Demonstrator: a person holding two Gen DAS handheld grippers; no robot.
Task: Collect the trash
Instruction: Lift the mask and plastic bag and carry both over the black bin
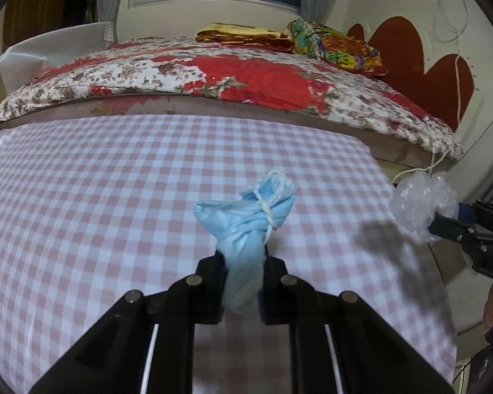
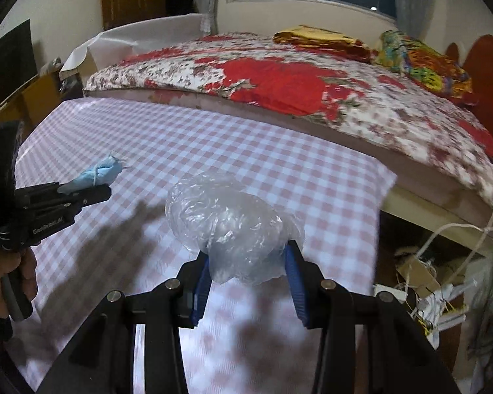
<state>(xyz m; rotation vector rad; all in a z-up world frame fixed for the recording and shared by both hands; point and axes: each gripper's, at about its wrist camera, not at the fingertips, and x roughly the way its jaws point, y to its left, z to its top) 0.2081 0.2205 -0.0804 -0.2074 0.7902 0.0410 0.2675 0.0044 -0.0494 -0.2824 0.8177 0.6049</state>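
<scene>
Behind everything, a bed under a red-flowered cover, with folded cloths piled near the dark red headboard. In front of it and just beside it, a surface spread with a pink-and-white checked cloth, bare apart from two dark shadows. Beneath the bed's corner in the right wrist view, a jumble of cardboard and white cord, too blurred to sort out. Held above the checked cloth, clear of it, a crumpled wad of clear plastic, clamped between the blue pads of the right tool, jaws partway apart around it; seen again at the right edge of the left wrist view, out over the surface's edge. To its left, also lifted off the cloth, a crumpled blue face mask with its white ear loop wound round it, pinched narrow in the left tool. At the left edge of the right wrist view, a hand wrapped round that tool's grip.
</scene>
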